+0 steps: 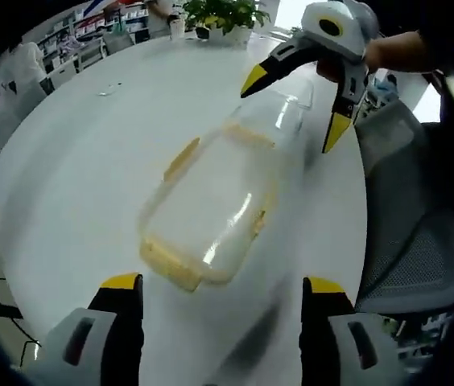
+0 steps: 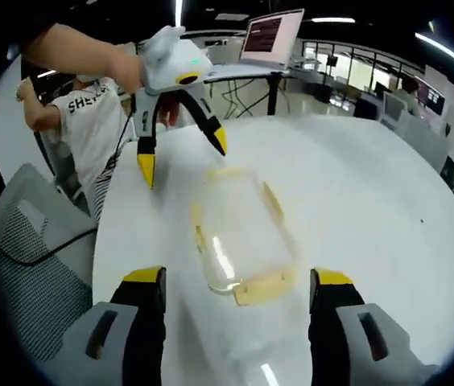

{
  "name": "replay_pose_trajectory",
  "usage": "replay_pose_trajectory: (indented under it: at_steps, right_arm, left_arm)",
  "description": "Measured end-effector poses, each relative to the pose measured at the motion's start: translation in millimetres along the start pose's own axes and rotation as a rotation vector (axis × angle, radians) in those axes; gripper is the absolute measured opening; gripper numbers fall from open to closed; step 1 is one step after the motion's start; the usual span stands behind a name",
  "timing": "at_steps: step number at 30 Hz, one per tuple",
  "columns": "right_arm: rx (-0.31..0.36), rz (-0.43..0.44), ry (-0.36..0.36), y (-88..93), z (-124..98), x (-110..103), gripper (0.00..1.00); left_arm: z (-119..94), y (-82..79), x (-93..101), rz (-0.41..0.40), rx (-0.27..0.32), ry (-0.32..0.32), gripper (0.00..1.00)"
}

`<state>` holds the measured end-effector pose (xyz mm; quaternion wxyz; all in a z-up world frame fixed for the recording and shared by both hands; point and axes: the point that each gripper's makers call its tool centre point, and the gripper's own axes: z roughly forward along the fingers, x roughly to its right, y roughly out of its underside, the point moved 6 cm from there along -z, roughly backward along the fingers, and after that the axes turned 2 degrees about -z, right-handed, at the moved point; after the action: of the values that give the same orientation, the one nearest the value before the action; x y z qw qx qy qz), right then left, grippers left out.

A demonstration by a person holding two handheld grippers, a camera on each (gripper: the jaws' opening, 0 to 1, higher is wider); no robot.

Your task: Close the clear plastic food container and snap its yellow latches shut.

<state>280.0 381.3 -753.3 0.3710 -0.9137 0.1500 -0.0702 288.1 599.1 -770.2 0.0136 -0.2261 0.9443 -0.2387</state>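
The clear plastic food container with yellow latches (image 1: 211, 209) lies on the round white table (image 1: 74, 161), between the two facing grippers; a grey mesh chair (image 1: 408, 241) stands beside the table.

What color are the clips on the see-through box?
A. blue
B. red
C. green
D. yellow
D: the latches along the edges of the clear box on the white table are yellow, like the gripper tips.
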Motion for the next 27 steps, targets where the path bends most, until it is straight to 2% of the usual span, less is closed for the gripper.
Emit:
replay_pose_trajectory:
  at_steps: [13,20,22,27]
  right_arm:
    - [-0.075,-0.015,-0.037,1.9,11.3,8.9,0.69]
    - [-0.128,-0.081,-0.059,2.3,18.8,12.6,0.65]
    - [-0.138,-0.081,-0.065,2.9,19.0,14.6,0.64]
    - [-0.167,-0.108,-0.089,5.5,22.6,17.6,0.63]
  left_arm:
    - [5.7,-6.2,-21.2,0.124,-0.067,-0.001,0.74]
    - [10.0,-6.4,-25.8,0.164,-0.100,0.014,0.73]
    - [10.8,-6.5,-26.9,0.179,-0.106,0.018,0.69]
    - [12.3,-10.5,-28.9,0.259,-0.135,0.035,0.68]
